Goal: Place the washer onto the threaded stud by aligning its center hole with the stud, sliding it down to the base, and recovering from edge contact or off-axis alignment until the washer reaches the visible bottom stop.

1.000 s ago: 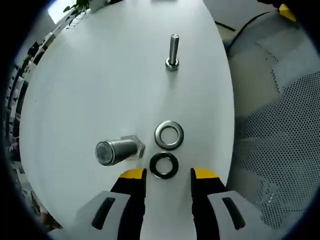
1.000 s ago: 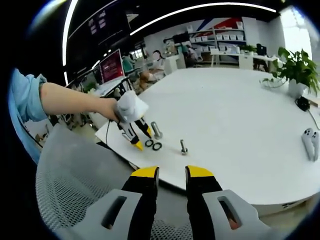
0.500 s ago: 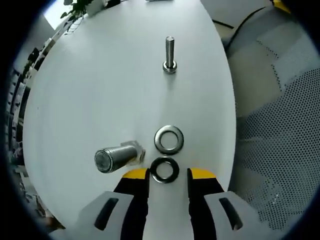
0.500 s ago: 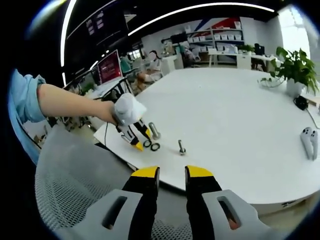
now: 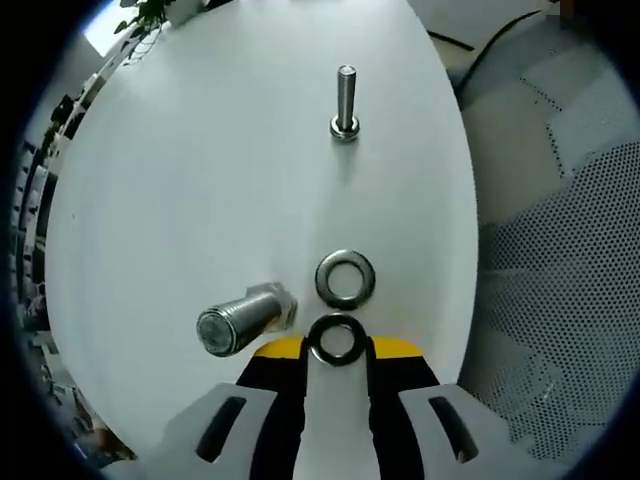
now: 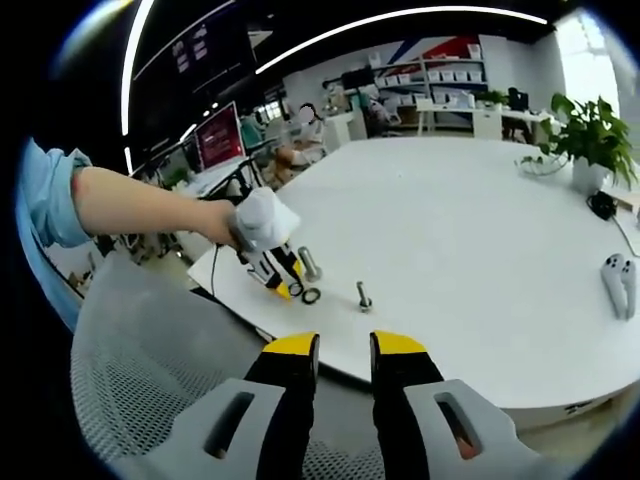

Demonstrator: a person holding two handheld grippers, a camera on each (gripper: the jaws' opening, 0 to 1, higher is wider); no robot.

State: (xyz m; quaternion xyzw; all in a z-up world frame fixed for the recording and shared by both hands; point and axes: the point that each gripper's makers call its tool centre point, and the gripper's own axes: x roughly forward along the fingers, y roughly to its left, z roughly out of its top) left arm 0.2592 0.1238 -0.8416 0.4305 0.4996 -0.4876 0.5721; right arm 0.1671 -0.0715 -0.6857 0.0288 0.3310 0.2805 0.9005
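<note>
The thin threaded stud [image 5: 345, 100] stands upright on the white table [image 5: 200, 160], far ahead of my left gripper [image 5: 337, 345]. A black washer [image 5: 337, 340] lies flat between the yellow fingertips [image 5: 283, 348], and the jaws press against both its sides. Just beyond it lies a silver washer [image 5: 346, 279]. In the right gripper view, a gloved hand [image 6: 262, 222] holds the left gripper [image 6: 285, 288] low over the table, with the silver washer [image 6: 312, 295] and the stud [image 6: 365, 295] to its right. My right gripper [image 6: 345, 345] hangs open off the table's edge, holding nothing.
A large silver bolt [image 5: 240, 320] lies on its side left of the washers. The table edge [image 5: 468, 260] runs close on the right, with a mesh chair [image 5: 560, 300] past it. A white controller [image 6: 620, 280] and a potted plant [image 6: 590, 135] stand at the far side.
The left gripper's jaws have narrowed and moved forward until they hold the black washer between their tips. The right gripper has stayed put.
</note>
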